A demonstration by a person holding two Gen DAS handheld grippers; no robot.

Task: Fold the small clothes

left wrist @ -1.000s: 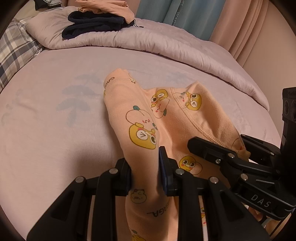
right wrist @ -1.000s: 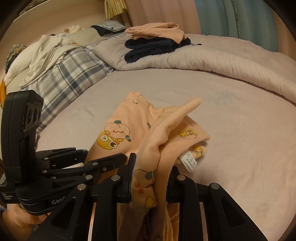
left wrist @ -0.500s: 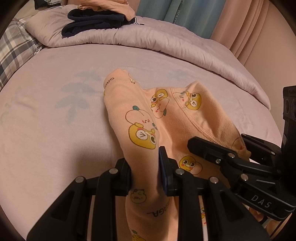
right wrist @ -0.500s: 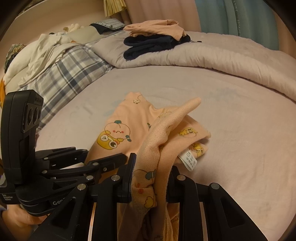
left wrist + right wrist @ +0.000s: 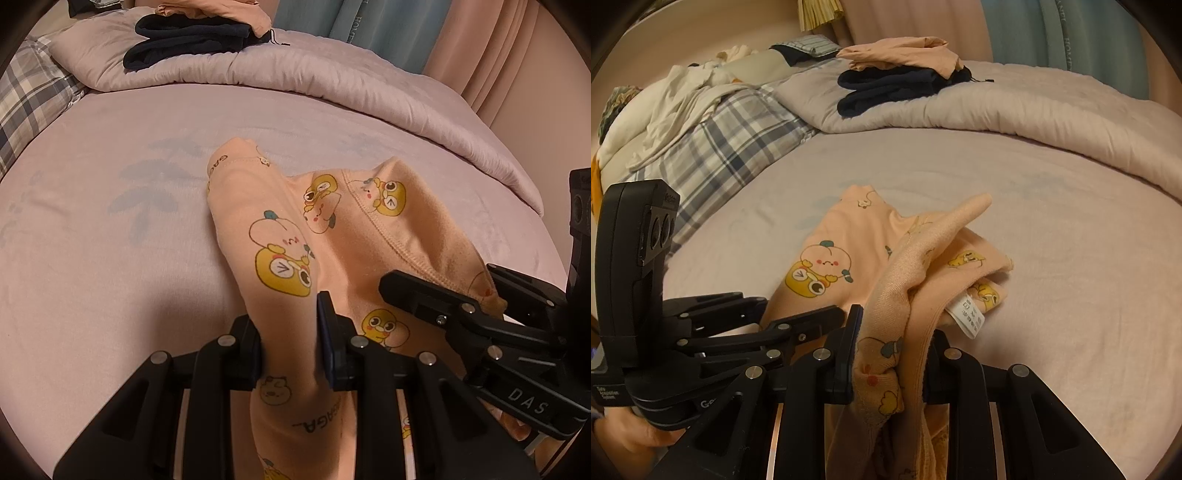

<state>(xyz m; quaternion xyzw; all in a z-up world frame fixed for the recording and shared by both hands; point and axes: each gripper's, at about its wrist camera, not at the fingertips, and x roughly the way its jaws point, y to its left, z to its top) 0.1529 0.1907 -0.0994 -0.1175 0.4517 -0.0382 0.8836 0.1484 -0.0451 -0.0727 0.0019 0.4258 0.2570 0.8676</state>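
Left hand-held gripper (image 5: pixel 290 332) is clenched on a fold of the peach garment (image 5: pixel 369 236); right hand-held gripper (image 5: pixel 892 343) is clenched on its bunched edge. The one garment lies partly on the pink bed (image 5: pixel 1071 258). Beyond: one rolled duvet (image 5: pixel 1015 110), two stacked clothes (image 5: pixel 905 77), one plaid blanket (image 5: pixel 713 147), curtains (image 5: pixel 1089 29).

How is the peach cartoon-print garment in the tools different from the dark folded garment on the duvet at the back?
The peach garment is light with yellow cartoon figures; the dark garment is plain navy. The peach garment is loose and partly lifted, clamped by the left tool and the right tool; the dark garment lies folded and free. The peach garment lies on the flat sheet; the dark one sits on the duvet under another peach piece. Both are soft clothes.
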